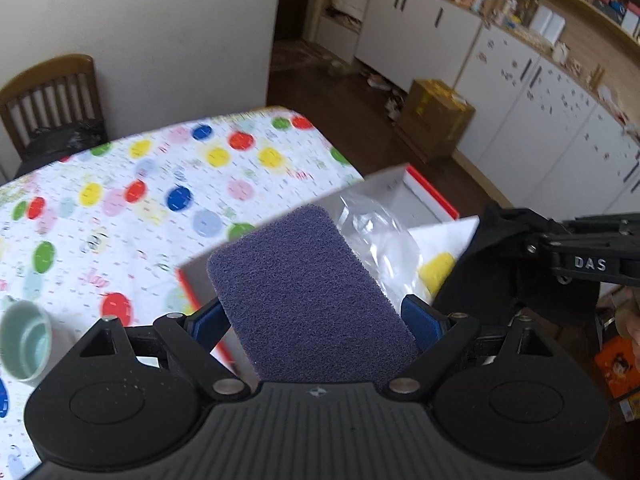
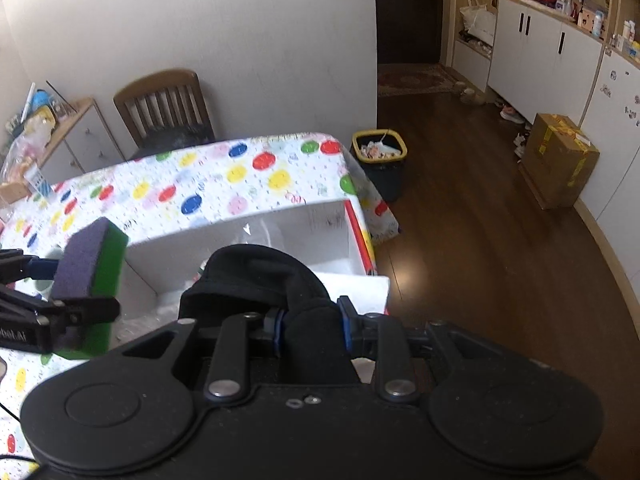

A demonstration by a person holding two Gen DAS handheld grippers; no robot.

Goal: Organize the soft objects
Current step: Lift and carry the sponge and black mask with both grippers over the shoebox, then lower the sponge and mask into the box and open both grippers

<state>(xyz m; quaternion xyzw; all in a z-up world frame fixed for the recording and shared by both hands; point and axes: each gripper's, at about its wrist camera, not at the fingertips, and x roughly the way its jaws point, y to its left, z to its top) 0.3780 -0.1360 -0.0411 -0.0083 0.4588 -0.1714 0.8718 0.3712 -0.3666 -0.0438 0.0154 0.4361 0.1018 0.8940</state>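
Note:
A sponge (image 1: 312, 284) with a purple scouring face and a green body (image 2: 108, 276) sits between the pads of my left gripper (image 1: 316, 320), which is shut on its sides. My right gripper (image 2: 311, 326) is shut on a bunched black cloth (image 2: 260, 276). Both hang over an open white box with red trim (image 2: 240, 248), the sponge above its left side and the cloth (image 1: 492, 240) above its near right part. In the left wrist view the right gripper (image 1: 532, 246) reaches in from the right. The left gripper (image 2: 76, 288) shows at the left edge of the right wrist view.
Inside the box (image 1: 432, 192) lie a clear plastic bag (image 1: 376, 232) and something yellow (image 1: 438, 272). A pale green cup (image 1: 24, 344) stands on the dotted tablecloth (image 1: 160, 184). A wooden chair (image 2: 164, 108), a waste bin (image 2: 380, 152) and a cardboard carton (image 2: 560, 160) stand around the table.

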